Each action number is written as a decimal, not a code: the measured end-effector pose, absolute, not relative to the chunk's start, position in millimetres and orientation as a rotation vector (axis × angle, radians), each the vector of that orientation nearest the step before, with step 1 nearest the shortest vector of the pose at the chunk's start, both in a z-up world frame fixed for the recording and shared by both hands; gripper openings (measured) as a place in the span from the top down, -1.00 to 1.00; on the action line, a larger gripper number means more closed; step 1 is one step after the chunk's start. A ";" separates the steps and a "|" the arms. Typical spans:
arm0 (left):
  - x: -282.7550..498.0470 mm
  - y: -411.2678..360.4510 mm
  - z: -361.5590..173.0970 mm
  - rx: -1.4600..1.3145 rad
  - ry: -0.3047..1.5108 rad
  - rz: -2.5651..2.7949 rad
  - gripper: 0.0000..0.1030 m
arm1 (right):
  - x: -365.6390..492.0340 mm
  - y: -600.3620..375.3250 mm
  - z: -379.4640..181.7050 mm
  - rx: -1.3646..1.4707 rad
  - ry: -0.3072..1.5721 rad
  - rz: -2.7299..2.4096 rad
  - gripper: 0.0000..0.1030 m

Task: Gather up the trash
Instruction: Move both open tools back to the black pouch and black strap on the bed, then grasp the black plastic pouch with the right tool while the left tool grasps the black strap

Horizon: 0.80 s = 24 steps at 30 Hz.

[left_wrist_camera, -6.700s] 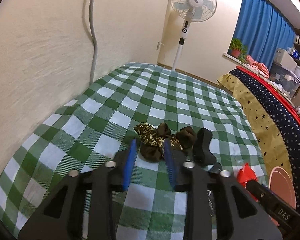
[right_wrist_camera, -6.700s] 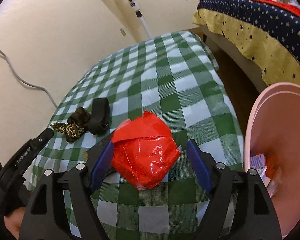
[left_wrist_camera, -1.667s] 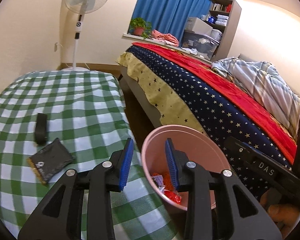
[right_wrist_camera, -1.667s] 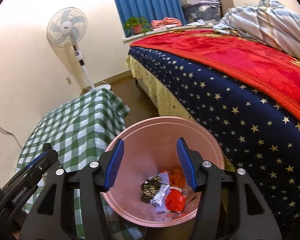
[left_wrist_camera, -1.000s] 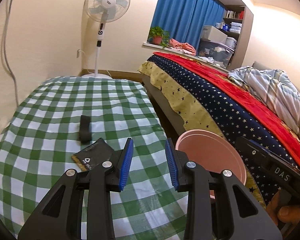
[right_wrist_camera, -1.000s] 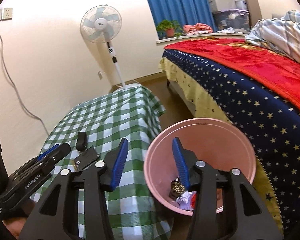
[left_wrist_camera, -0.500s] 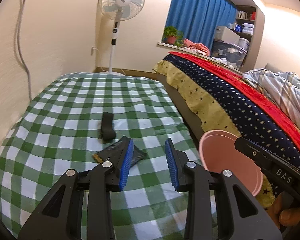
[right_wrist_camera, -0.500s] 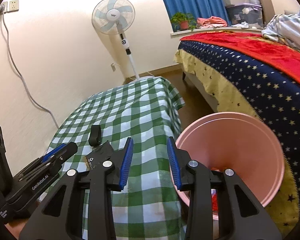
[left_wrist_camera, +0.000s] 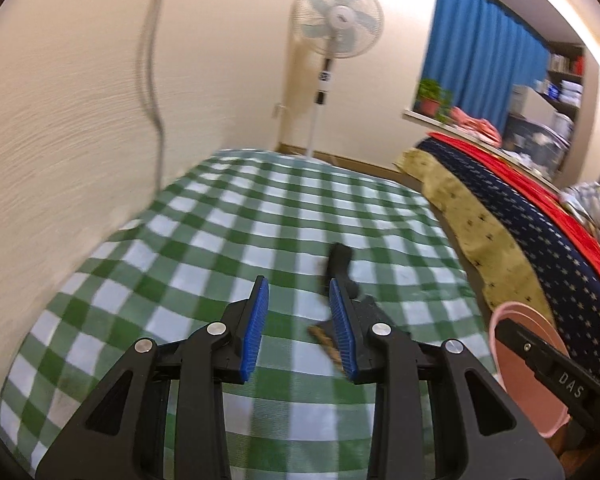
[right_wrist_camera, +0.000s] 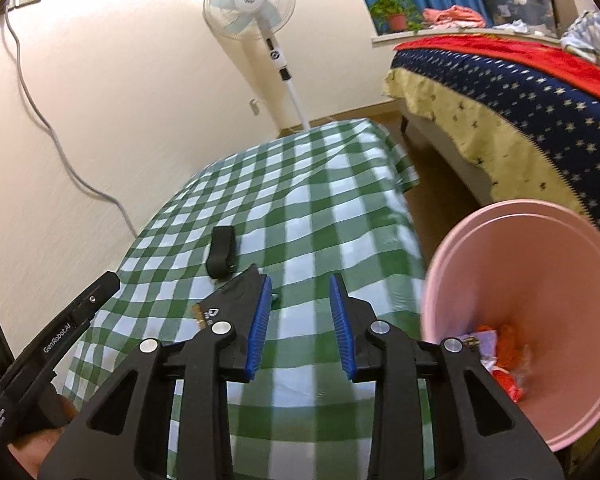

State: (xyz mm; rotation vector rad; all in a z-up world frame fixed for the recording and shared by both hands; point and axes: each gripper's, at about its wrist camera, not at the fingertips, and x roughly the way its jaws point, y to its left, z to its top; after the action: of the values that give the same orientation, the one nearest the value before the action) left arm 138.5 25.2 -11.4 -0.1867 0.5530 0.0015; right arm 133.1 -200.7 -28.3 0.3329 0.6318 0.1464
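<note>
A flat black packet (right_wrist_camera: 230, 300) lies on the green checked tablecloth (right_wrist_camera: 320, 208), partly behind my right gripper's left finger; in the left wrist view only its brown edge (left_wrist_camera: 327, 343) shows behind the right finger. A black strap (right_wrist_camera: 222, 251) lies just beyond it, and it also shows in the left wrist view (left_wrist_camera: 339, 266). The pink bin (right_wrist_camera: 540, 252) stands right of the table with red and other wrappers inside. My left gripper (left_wrist_camera: 298, 326) is open and empty above the cloth. My right gripper (right_wrist_camera: 300, 320) is open and empty near the table's right edge.
A white standing fan (right_wrist_camera: 256, 12) stands beyond the table's far end. A grey cable (right_wrist_camera: 48, 128) hangs down the wall on the left. A bed with a starred navy and red cover (right_wrist_camera: 520, 80) lies to the right, with bare floor between it and the table.
Both grippers have swung left from the bin back over the table and come lower. The packet and strap now sit closer to the fingers. Both grippers stay open and empty.
</note>
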 end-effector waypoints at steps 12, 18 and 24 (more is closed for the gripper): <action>148.7 35.4 -15.6 -0.190 0.556 0.034 0.39 | 170.6 -178.7 -56.0 0.366 0.734 0.189 0.41; 153.9 34.9 -17.5 -0.180 0.557 0.035 0.39 | 189.1 -167.4 -71.1 0.373 0.797 0.182 0.45; 158.8 31.2 -18.8 -0.164 0.556 0.035 0.39 | 201.0 -161.4 -79.3 0.377 0.852 0.178 0.73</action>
State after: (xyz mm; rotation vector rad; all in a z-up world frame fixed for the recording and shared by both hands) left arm 158.8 31.2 -18.8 -0.1642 0.5563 0.0349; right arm 201.0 -161.4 -79.3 0.3766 0.8519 0.1775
